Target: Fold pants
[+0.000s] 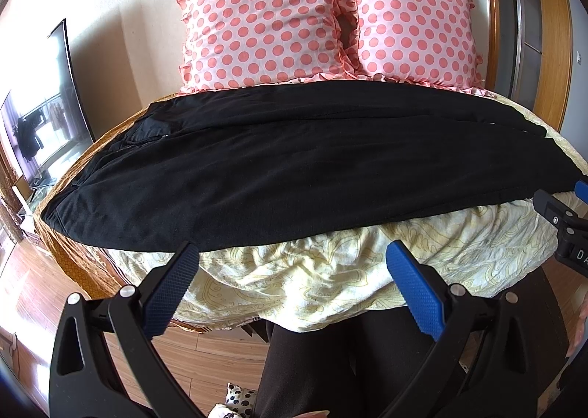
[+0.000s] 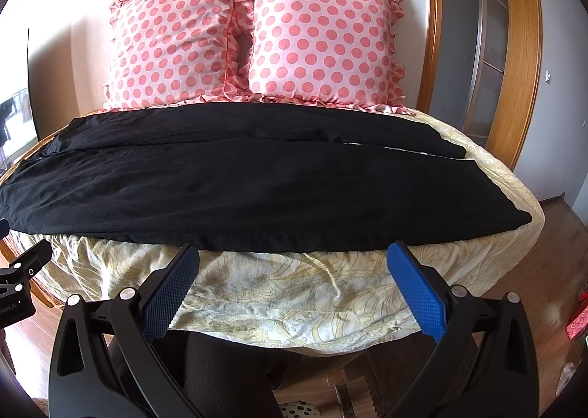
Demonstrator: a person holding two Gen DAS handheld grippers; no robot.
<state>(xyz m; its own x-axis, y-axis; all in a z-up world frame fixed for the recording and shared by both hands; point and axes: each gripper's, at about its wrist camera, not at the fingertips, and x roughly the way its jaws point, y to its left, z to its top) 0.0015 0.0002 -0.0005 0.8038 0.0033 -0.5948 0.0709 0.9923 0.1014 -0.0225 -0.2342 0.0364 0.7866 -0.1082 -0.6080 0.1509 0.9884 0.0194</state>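
Left wrist view, pants: we see the black pants (image 1: 294, 168) spread flat across the bed (image 1: 312, 285), long axis running left to right, waist end at the left and leg ends at the right, two dotted pillows (image 1: 330, 17) behind them.
Left wrist view, our left claw (image 1: 292, 258): released, jaws wide apart and holding nothing, just short of the near edge of the cloth.
Left wrist view, what lies ahead: the near edge sits straight in front of us, crosswise to the fingers; the waist half is on our side.
Right wrist view, pants: the same pants (image 2: 257, 190) lie crosswise, with the two leg hems ending at the right, a narrow gap between the legs.
Right wrist view, our right claw (image 2: 294, 258): released as well, empty, hovering just before the near hem.
Right wrist view, nearer hand: we judge the right one closer to the leg ends, the left closer to the waist, so each would take its own end.
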